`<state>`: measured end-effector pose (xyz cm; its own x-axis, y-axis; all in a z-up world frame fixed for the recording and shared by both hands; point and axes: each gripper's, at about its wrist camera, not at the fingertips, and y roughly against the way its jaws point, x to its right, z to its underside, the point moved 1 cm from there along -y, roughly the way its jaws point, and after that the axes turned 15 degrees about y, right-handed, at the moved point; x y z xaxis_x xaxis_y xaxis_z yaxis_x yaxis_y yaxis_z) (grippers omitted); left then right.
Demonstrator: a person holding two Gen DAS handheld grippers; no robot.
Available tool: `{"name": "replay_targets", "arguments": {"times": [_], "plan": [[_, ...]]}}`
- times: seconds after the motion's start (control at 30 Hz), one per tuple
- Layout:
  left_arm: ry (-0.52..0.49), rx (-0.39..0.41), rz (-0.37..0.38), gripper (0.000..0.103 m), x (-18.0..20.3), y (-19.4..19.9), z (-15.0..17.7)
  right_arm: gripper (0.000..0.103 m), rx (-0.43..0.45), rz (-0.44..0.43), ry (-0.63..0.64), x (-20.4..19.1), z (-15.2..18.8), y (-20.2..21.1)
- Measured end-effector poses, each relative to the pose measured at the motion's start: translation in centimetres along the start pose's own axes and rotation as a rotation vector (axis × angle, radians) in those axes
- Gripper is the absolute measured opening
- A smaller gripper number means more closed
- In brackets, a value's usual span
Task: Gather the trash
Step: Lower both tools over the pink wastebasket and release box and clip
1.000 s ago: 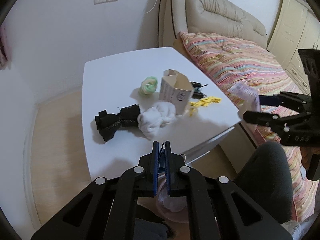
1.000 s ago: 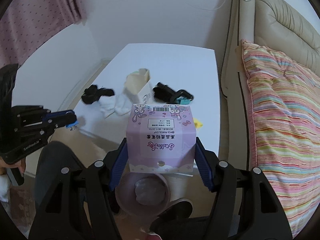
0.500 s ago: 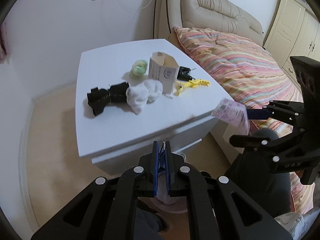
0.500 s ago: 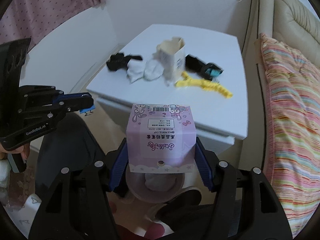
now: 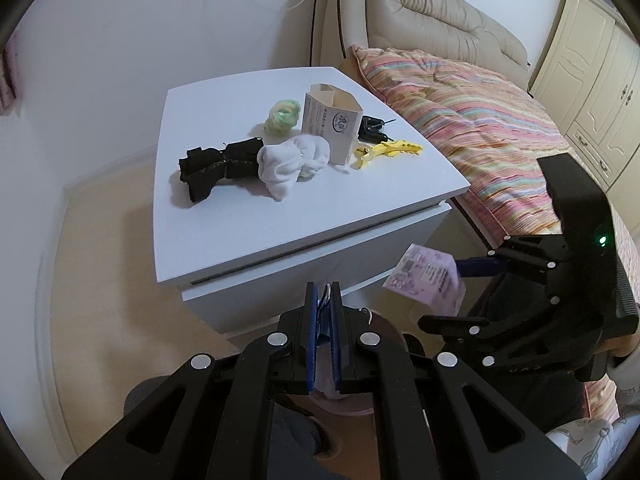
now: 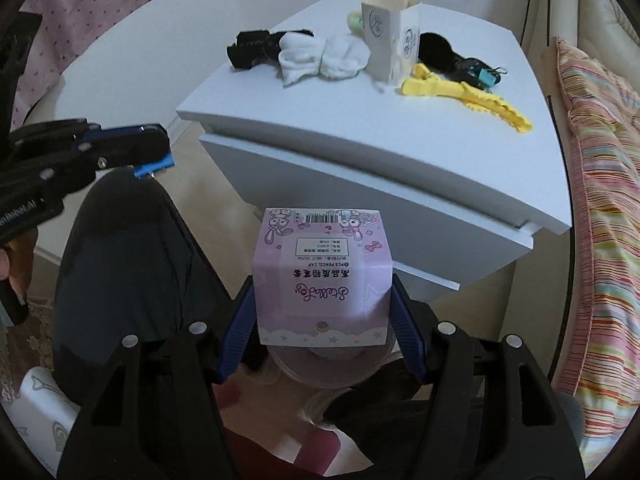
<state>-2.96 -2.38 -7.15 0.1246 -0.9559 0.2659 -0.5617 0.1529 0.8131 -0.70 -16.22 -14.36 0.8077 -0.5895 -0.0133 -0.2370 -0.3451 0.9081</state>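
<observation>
My right gripper (image 6: 322,300) is shut on a pink cartoon-print box (image 6: 322,270), held in front of the white nightstand and just above a pink bin (image 6: 320,364) with a bag in it. The box also shows in the left wrist view (image 5: 424,280). My left gripper (image 5: 324,320) is shut, low in front of the nightstand (image 5: 280,224), with something small and thin between its blue pads. On the nightstand lie an open cream carton (image 5: 332,124), white socks (image 5: 294,160), black socks (image 5: 218,164), a green hair tie (image 5: 284,116), a yellow strip (image 5: 390,149) and a black item (image 5: 372,130).
A bed with a striped quilt (image 5: 472,120) runs along the nightstand's right side. A cream wardrobe (image 5: 592,80) stands behind it. The person's dark-trousered knees (image 6: 128,264) are below both grippers. A pink curtain (image 6: 80,20) hangs at left.
Both grippers pulled back and down from the nightstand. The right gripper carried the pink box lower, over the bin. The left gripper stayed shut.
</observation>
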Motion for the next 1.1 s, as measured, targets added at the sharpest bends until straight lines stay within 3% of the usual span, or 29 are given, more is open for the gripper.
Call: {"name": "replay_targets", "arguments": {"times": [0.1,0.2,0.67,1.1], "plan": [[0.001,0.002,0.001,0.005,0.0,0.0,0.0,0.086,-0.004,-0.008,0.001,0.0,0.0,-0.3],[0.000,0.001,0.003,0.005,0.0,-0.1,0.1,0.092,-0.007,-0.015,-0.009,0.1,0.0,-0.5],[-0.022,-0.030,0.043,0.006,1.4,-1.7,1.0,0.096,0.015,0.054,-0.049,1.6,0.6,1.2],[-0.082,-0.123,0.066,0.006,4.0,-5.8,2.8,0.096,0.069,0.163,-0.141,5.4,1.4,4.8]]}}
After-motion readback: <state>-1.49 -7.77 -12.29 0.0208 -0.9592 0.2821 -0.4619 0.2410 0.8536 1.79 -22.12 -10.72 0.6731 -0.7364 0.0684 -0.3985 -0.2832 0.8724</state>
